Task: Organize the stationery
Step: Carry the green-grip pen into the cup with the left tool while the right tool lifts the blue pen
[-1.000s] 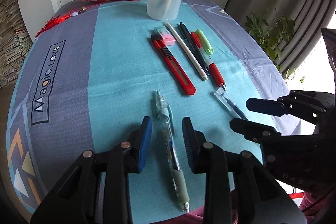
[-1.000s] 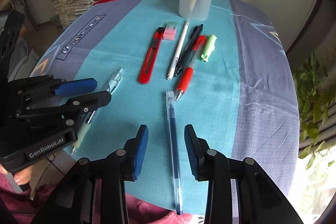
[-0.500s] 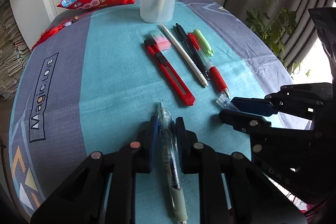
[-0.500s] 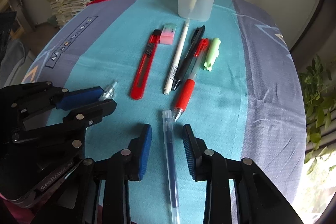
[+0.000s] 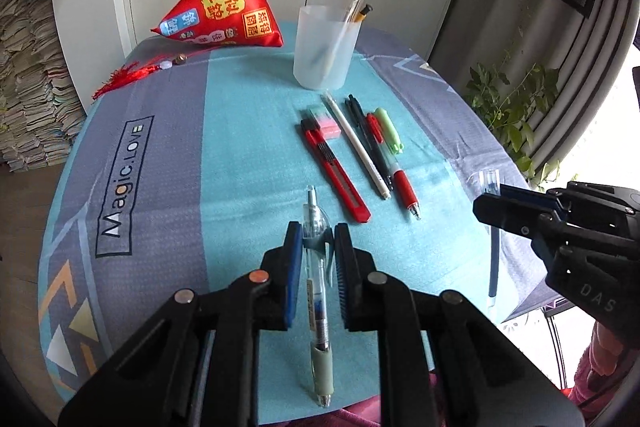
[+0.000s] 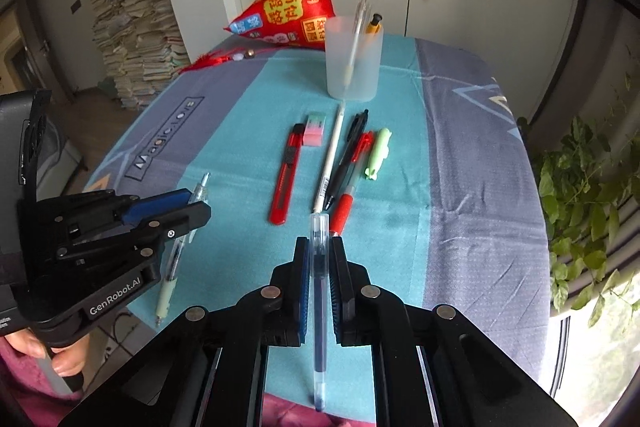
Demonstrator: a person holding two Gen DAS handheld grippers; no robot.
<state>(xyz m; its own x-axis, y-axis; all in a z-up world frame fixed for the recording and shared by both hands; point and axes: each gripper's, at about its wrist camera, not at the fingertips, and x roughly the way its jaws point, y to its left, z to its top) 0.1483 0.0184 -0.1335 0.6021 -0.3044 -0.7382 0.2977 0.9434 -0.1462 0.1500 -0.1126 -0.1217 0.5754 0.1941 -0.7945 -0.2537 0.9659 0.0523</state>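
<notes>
Left gripper is clamping a clear pen with a green grip; its fingers are pressing the barrel just below the clip, grip end hanging back under the fingers, click end poking out ahead of them. Jaws have just been closing, pen between them.

Right gripper is pinching a blue pen with a clear cap; its fingers are closing tight on the upper barrel, cap sticking out ahead of the fingertips, tip trailing back below. Jaws have just been closing on it. In the left view the blue pen is hanging off the tabletop, held near its cap.

Ahead of both pairs of fingers a row is lying on the tabletop: red cutter, pink eraser touching the cutter's far end, white pen, black pen, red pen, small green highlighter. Beyond the row a frosted cup is standing upright with two pens inside.

Farther back, a red pouch is sitting at the tabletop's far edge. A hand is gripping the left gripper's handle.
</notes>
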